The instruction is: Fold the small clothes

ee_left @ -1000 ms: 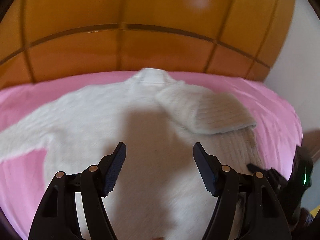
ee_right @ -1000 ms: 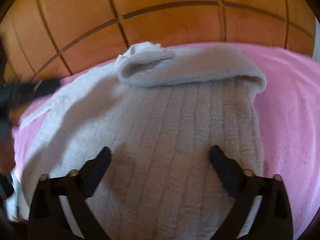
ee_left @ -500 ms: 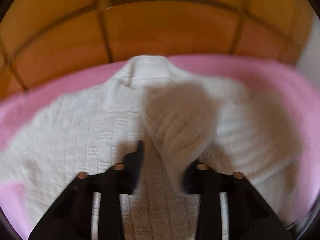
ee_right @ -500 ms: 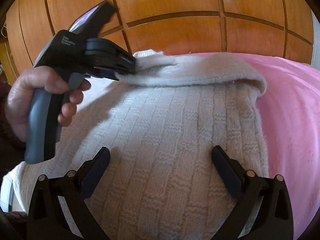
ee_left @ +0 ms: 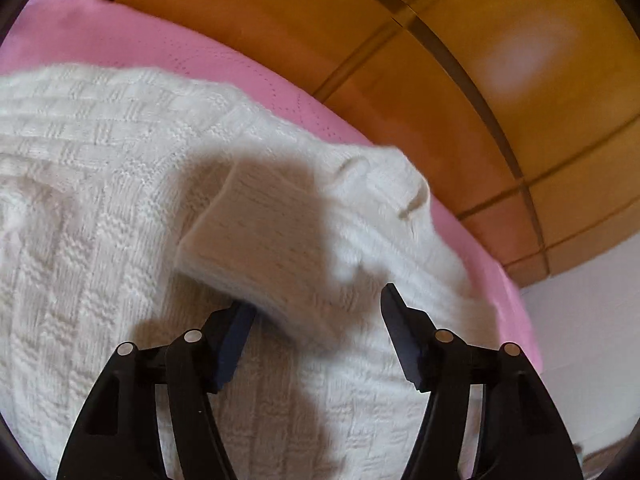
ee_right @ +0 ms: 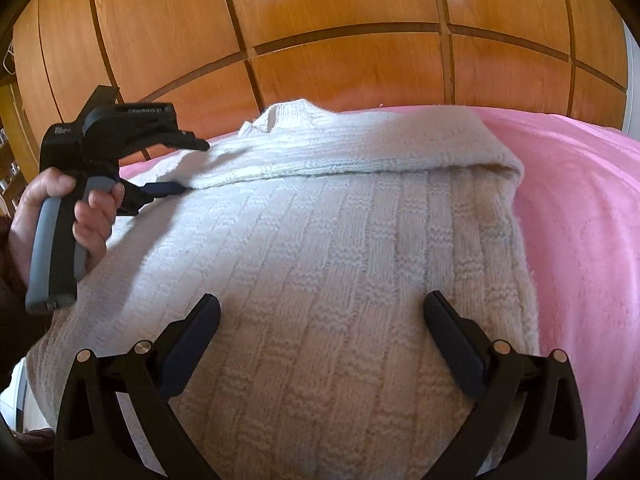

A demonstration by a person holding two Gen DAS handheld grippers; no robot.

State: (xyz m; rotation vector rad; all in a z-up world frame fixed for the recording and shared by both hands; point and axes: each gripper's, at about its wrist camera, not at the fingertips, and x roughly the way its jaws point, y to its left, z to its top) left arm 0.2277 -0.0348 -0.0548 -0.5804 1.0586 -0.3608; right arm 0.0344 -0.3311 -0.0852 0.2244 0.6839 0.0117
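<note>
Bedding first: pink blanket [ee_right: 580,208] with a faint stitched pattern covers the work surface, running up against a wall of orange-brown wood panels [ee_right: 340,12] split by dark grooves; a strip of white wall [ee_left: 580,320] shows at the right edge of the left wrist view. White knit sweater [ee_right: 320,260] lies spread flat on the blanket, collar toward the panels, basket-weave blocks across the body. One sleeve [ee_right: 360,148] is folded across the top of the body, its ribbed cuff [ee_left: 256,240] resting on the knit near the collar. Left gripper [ee_left: 316,320] sits low over the cuff, fingers spread apart with the cuff's edge lying between them, not pinched; from the right wrist view the same tool is seen in the person's left hand [ee_right: 64,208], tips at the sleeve end. Right gripper [ee_right: 320,336] hovers over the sweater body, fingers wide apart, holding nothing. Small white lettering is printed on the left tool's housing; too blurred to read.
</note>
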